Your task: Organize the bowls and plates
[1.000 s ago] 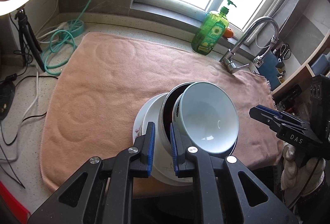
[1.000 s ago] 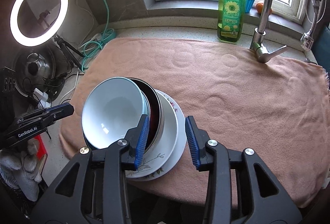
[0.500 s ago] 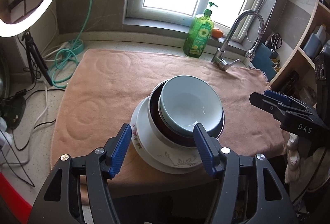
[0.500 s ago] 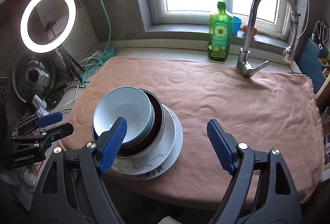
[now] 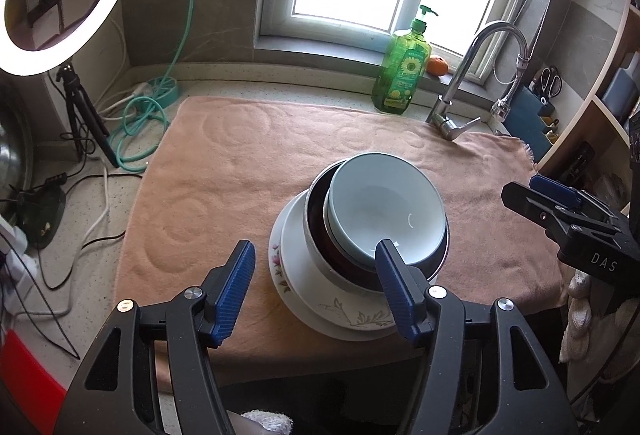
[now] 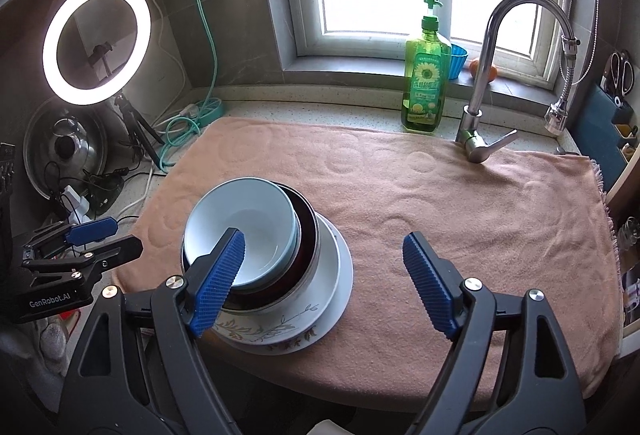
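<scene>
Now both grippers, left gripper (image 5: 314,285) and right gripper (image 6: 326,277), wide apart, empty.

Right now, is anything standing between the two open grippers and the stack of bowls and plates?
Nothing visible does. The left gripper and right gripper hover open just before the stack on the towel; only air lies between.
</scene>
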Available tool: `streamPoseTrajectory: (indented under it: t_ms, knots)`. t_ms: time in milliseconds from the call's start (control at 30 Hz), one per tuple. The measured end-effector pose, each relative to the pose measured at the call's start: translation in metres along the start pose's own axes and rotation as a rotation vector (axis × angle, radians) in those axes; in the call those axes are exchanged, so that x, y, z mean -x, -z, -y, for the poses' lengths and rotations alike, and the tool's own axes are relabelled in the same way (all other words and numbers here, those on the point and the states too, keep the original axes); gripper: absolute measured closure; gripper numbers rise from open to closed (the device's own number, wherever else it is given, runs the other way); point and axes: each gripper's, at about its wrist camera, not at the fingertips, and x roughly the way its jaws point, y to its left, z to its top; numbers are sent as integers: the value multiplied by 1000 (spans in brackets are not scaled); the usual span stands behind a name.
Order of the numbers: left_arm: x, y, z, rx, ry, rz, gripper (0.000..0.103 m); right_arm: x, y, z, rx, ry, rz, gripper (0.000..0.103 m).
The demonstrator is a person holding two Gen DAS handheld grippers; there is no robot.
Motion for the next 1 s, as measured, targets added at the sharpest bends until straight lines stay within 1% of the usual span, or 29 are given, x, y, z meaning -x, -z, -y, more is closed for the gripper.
streamPoseTrajectory:
  t_ms: [1000]
  knots:
    - [-9, -5, 0, 0, -14, -12, 41, -9, -3, 2, -21, 14, -12, 19]
